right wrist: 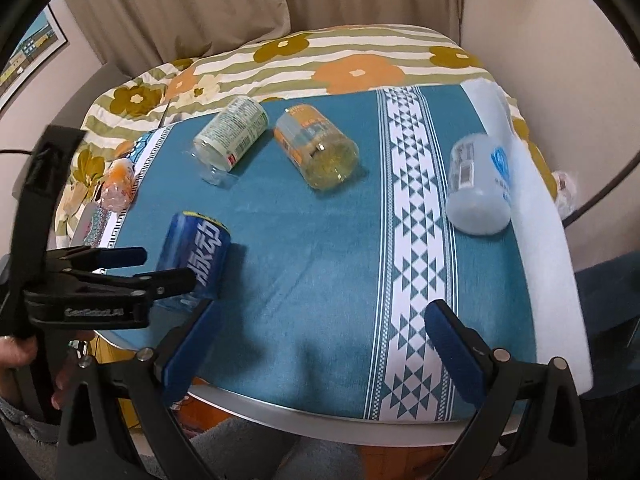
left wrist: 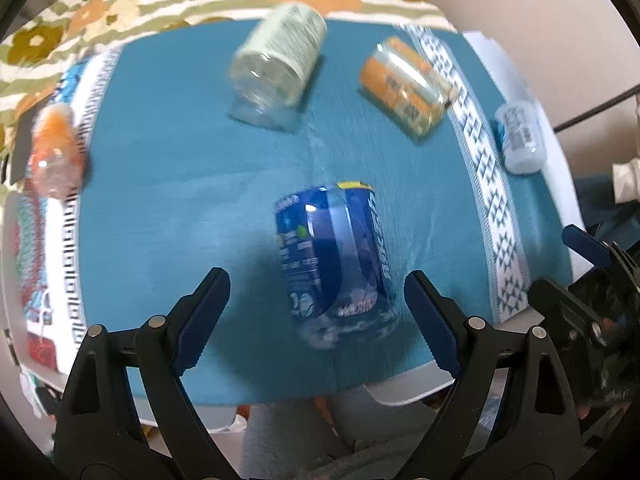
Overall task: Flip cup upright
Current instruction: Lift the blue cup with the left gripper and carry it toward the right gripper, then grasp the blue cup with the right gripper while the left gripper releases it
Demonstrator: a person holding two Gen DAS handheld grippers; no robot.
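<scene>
Several clear plastic cups lie on their sides on a teal cloth. The blue-labelled cup (left wrist: pixel 334 258) lies near the front edge, between the open fingers of my left gripper (left wrist: pixel 316 300), which hovers above it without touching. In the right wrist view the same blue cup (right wrist: pixel 192 256) is at the left with the left gripper (right wrist: pixel 148 268) over it. My right gripper (right wrist: pixel 324 344) is open and empty above the cloth's front edge. A green-labelled cup (left wrist: pixel 280 60), an orange-labelled cup (left wrist: pixel 404 84), a white-and-blue cup (right wrist: pixel 480 184) and a pink-orange cup (right wrist: pixel 118 186) also lie tipped over.
The teal cloth (right wrist: pixel 320 240) with a white patterned band covers a small table with a pale rim (right wrist: pixel 280 404). A flowered striped blanket (right wrist: pixel 320 60) lies behind it. A curtain and walls stand beyond. The person's hand (right wrist: pixel 16 356) shows at the left.
</scene>
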